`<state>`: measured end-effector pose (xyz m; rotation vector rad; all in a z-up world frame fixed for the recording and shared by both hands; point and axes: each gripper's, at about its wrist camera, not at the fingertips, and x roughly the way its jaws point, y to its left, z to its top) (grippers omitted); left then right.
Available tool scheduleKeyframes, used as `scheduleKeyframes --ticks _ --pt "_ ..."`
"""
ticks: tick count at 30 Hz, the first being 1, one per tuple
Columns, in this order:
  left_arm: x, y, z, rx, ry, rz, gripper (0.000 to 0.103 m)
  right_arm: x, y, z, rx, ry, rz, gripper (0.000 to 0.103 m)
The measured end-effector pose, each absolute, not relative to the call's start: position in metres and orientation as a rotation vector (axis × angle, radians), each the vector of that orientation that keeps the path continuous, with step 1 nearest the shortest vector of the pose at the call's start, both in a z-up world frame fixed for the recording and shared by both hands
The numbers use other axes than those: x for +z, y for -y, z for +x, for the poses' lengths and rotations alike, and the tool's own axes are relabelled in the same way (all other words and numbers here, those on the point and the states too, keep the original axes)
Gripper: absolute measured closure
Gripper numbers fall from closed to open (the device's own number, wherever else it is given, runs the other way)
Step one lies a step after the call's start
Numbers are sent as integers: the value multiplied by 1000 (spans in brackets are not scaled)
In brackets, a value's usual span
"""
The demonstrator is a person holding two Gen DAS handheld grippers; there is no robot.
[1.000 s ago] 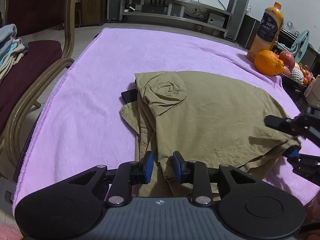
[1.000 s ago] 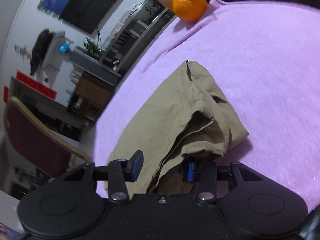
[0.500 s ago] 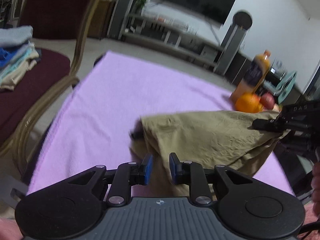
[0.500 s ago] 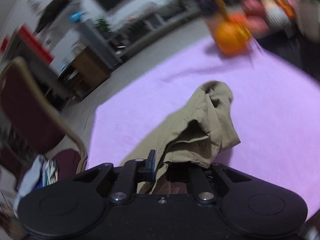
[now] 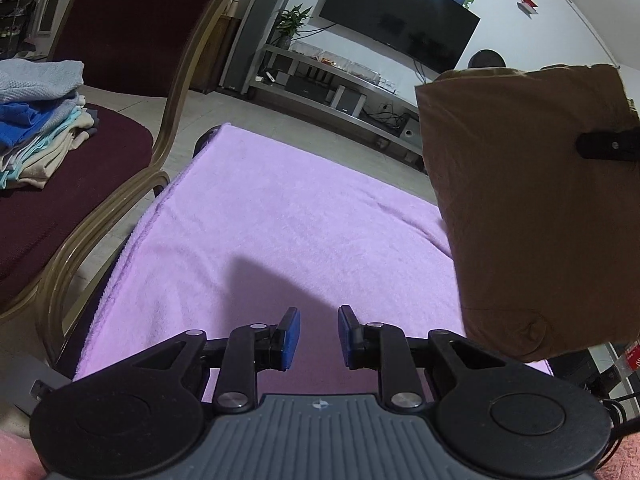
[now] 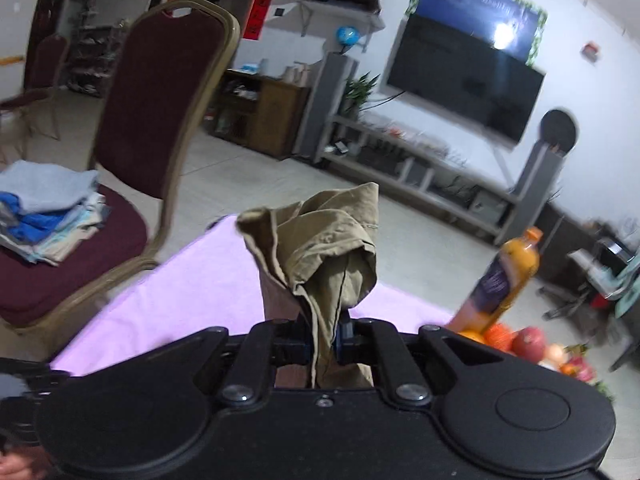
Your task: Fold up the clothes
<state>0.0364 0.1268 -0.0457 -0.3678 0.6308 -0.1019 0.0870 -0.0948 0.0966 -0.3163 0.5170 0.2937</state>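
My right gripper (image 6: 322,340) was clamped on a bunched edge of the khaki garment (image 5: 528,208), which hung clear above the purple cloth (image 5: 280,224) near its right edge, folded and held by that one pinch alone. My left gripper (image 5: 314,338) hovered over the cloth's near edge with its fingers a little apart and nothing between them. To do this step well, I judged, I should carry the bundle level and slowly — a single pinch on thick layers can let the inner ones slide out — and bring the free gripper under the hanging end so the folds kept their shape on the way to the stack (image 6: 52,216) on the chair (image 6: 132,128) off the cloth's left edge. Of containers I saw little: a juice bottle (image 6: 502,280) by the far right corner, capped, its contents orange, with loose fruit (image 6: 528,342) beside it — whether a bowl or tray held the fruit I could not tell.
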Motion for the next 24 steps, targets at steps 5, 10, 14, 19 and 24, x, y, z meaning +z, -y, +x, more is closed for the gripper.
scheduleKeyframes --ticks 5,10,14,19,24 --pt "-49 -125 42 -71 -638 -361 82 90 117 93 443 -594 -145 93" --pt "-55 -119 50 -31 -659 -348 82 56 124 132 511 -693 -95 93" --pt "-63 -112 59 -23 -700 -327 82 18 125 182 460 -743 -161 93" --pt "-74 -102 72 -35 -756 -309 82 -34 147 242 400 -841 -128 93" --pt "-83 -89 83 -55 -811 -311 82 -83 170 268 245 -903 -151 63"
